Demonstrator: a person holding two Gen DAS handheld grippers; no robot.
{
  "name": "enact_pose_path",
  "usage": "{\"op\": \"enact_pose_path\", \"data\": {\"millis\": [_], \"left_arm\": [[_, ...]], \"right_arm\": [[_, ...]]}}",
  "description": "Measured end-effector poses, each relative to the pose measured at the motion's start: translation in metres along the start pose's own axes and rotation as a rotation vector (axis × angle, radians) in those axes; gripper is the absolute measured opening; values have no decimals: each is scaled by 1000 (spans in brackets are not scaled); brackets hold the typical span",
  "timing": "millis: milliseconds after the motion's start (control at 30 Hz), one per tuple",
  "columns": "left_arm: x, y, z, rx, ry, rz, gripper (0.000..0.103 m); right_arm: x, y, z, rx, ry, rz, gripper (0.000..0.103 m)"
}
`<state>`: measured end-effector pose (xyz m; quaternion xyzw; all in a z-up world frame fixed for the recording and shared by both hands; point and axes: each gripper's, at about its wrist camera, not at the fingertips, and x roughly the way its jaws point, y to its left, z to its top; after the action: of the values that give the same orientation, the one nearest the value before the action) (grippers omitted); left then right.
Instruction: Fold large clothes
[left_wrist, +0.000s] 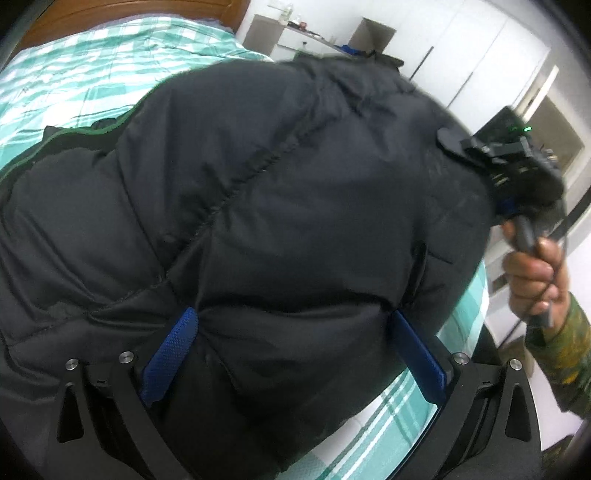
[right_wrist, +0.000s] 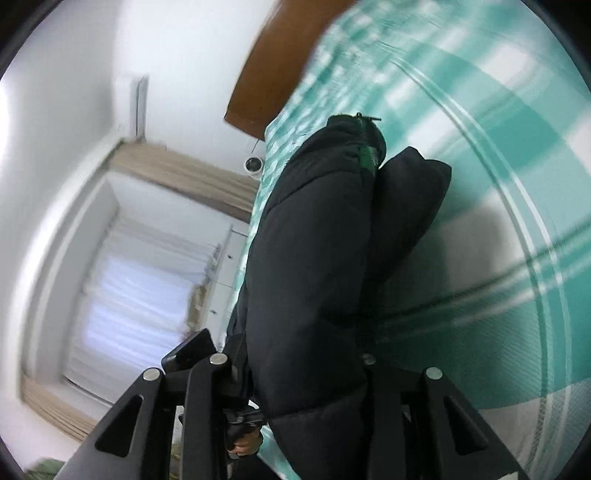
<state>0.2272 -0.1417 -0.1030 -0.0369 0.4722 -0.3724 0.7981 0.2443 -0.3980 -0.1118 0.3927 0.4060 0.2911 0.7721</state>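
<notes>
One black jacket (left_wrist: 277, 221), two tools gripping it

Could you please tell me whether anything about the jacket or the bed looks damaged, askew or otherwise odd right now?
Nothing looks damaged or spilled. The black puffer jacket is bunched and lifted over the green checked bedspread rather than lying flat, gripped by the left gripper and the right gripper, as expected mid-fold.

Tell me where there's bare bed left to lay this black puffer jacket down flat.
Bare checked bedspread lies beyond the jacket, between its green-trimmed edge and the wooden headboard. The right wrist view shows more open bedspread beside the jacket's bulk. A narrow strip shows near the bed's edge under the left gripper. It is crowded by the right gripper, which is against the jacket.
</notes>
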Motion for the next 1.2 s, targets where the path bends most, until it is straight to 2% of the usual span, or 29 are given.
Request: {"op": "enact_pose_path", "data": {"millis": [100, 167, 233, 300, 333, 400, 433, 467, 533, 600, 633, 667, 700, 800, 900, 1033, 1133, 1200], "left_arm": [[-5, 2, 0, -23, -4, -10, 102], [-12, 0, 3, -34, 3, -5, 100], [-32, -4, 8, -43, -10, -16, 95], [-72, -9, 8, -24, -67, -37, 95], [-88, -9, 6, -9, -92, -21, 95], [-133, 0, -5, 27, -148, 121, 95], [-146, 10, -8, 22, -164, 178, 96], [-165, 29, -15, -7, -184, 267, 96], [-192, 69, -28, -107, -218, 418, 96], [-216, 112, -43, -243, -260, 516, 96], [-225, 134, -51, -313, -284, 541, 96], [-230, 161, -62, -395, -305, 531, 96], [-226, 183, -70, -458, -294, 490, 96], [-192, 214, -86, -555, -229, 358, 93], [-173, 205, -86, -496, -226, 302, 91], [-159, 190, -79, -460, -235, 290, 93], [-157, 194, -80, -456, -223, 282, 93], [-174, 201, -86, -480, -210, 275, 91]], "right_arm": [[3, 26, -2, -76, -4, -84, 32], [1, 32, 0, -87, -5, -88, 32], [-1, 34, 4, -90, -12, -94, 31], [-5, 29, 5, -74, -12, -97, 31], [-4, 27, 4, -68, -10, -99, 31], [-6, 25, 4, -68, -6, -103, 32], [-7, 26, 2, -72, -4, -104, 32], [-7, 30, 2, -81, -4, -107, 32], [-8, 39, 1, -98, -5, -112, 32], [-5, 51, 1, -125, -8, -121, 32], [-4, 54, 2, -134, -8, -126, 32], [-2, 60, 2, -148, -8, -134, 32], [2, 70, 2, -168, -7, -145, 32], [15, 101, 0, -233, -1, -157, 32], [39, 143, -8, -332, 10, -173, 32], [85, 195, -34, -473, 43, -195, 32], [142, 227, -72, -599, 98, -228, 32], [172, 242, -98, -689, 111, -264, 32]]}}
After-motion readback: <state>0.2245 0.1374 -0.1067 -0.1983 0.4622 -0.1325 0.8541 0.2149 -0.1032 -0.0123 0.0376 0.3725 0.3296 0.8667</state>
